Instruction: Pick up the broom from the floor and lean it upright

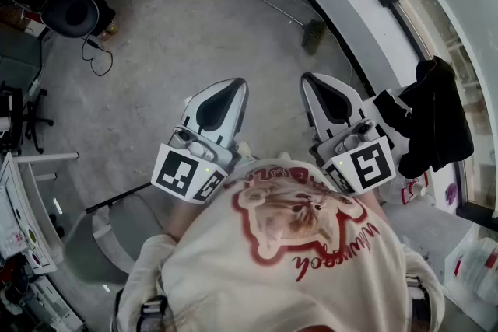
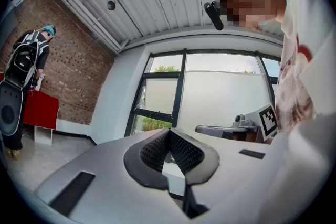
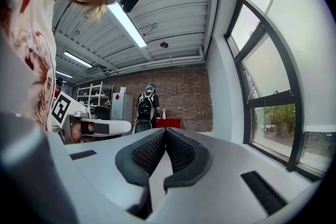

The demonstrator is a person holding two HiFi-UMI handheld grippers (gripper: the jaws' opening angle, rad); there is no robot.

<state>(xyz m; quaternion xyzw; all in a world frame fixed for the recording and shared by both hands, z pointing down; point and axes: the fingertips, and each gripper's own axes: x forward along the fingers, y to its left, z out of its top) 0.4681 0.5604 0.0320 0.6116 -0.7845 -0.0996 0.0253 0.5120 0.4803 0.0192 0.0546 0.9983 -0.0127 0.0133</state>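
- Location of the broom (image 1: 280,10): flat on the grey floor (image 1: 179,35), well ahead of both tools, close beside the foot of the white window wall (image 1: 342,4).
- Long axis: diagonal in the head view, from upper left to lower right, roughly along the wall's foot. Thin handle tip pointing away, up and left; brush head (image 1: 313,36) at the nearer end, toward the wall.
- Left gripper (image 1: 232,85): pads pressed together, nothing between them, held level near the chest.
- Right gripper (image 1: 311,80): likewise closed tight on nothing, level, just beside the left one.
- Risk of arriving at the handle with the jaws closed and merely nudging or rolling it; opening needed first.
- Risk of pads scraping the floor or slipping off, given a slim handle lying flush on the concrete.
- Risk of a swing or droop if gripped far up the handle, since the brush head probably weighs that end down.
- Risk of sliding back down once leaned, given a smooth wall and a smooth floor.
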